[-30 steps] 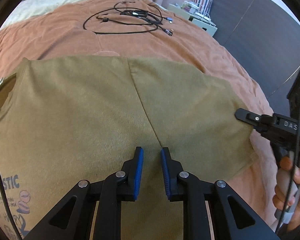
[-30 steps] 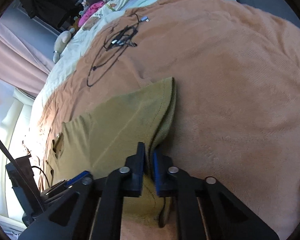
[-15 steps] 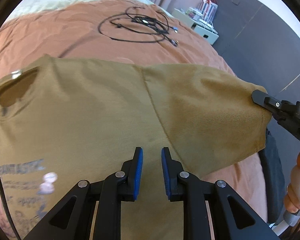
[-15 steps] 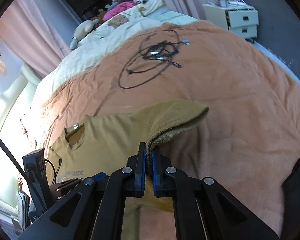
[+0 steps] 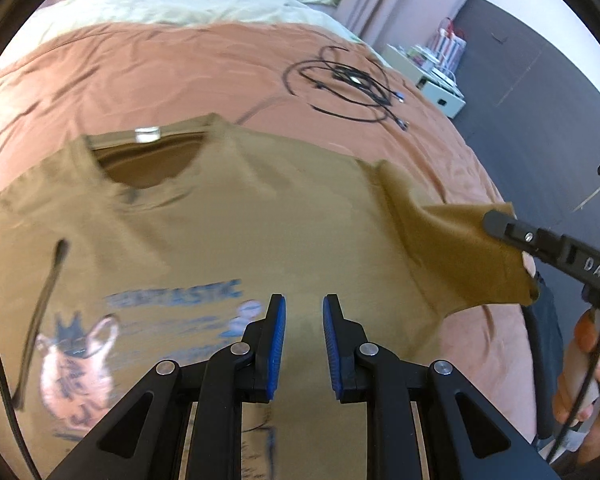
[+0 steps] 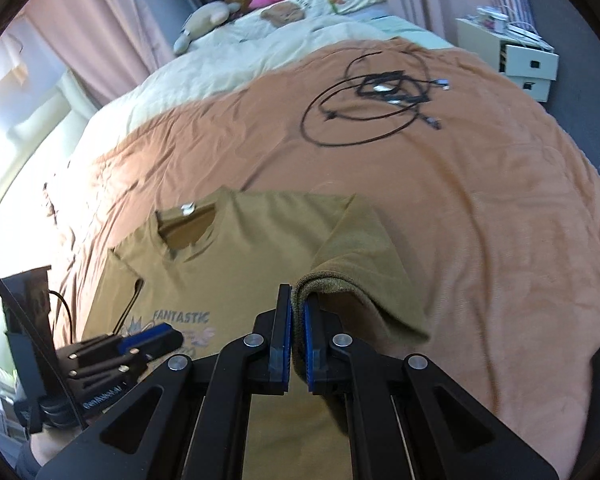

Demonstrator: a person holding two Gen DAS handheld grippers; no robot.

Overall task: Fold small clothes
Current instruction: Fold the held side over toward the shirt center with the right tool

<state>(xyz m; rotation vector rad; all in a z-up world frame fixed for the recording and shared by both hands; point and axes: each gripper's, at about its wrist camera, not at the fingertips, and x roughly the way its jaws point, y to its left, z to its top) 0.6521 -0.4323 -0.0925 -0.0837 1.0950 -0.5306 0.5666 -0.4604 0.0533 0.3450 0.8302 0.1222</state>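
Left wrist view
Shirt (image 5: 228,216): olive tee lay front-up on the blanket (image 5: 172,72), collar toward the far end, blue "FANTASTIC" print and a cat-ish drawing near the bottom left, all kinda blurry.
Left gripper (image 5: 303,344): hovered over the lower middle of the shirt, jaws spread with bare cloth showing in the gap, nothing between the blue pads.
Right gripper (image 5: 496,222): came in from the right edge, tip on the sleeve (image 5: 460,256), which was lifted off the bed and pulled out sideways. Couldn't see its jaws properly from here.
Cables (image 5: 348,84): black tangle on the blanket, well apart from the shirt, past its far right.

Right wrist view
Right gripper (image 6: 298,320): jaws pinching the sleeve (image 6: 360,264) hem, cloth bunched between the blue pads, rest of the sleeve draped to the right.
Shirt (image 6: 240,256): body flat on the blanket (image 6: 480,220), neck hole and white tag at the far side.
Left gripper (image 6: 152,338): low on the left, over the print, blue pad visible.
Cables (image 6: 380,100): loops lying far up the bed.
Drawers (image 6: 528,64): white unit beside the bed, top right.
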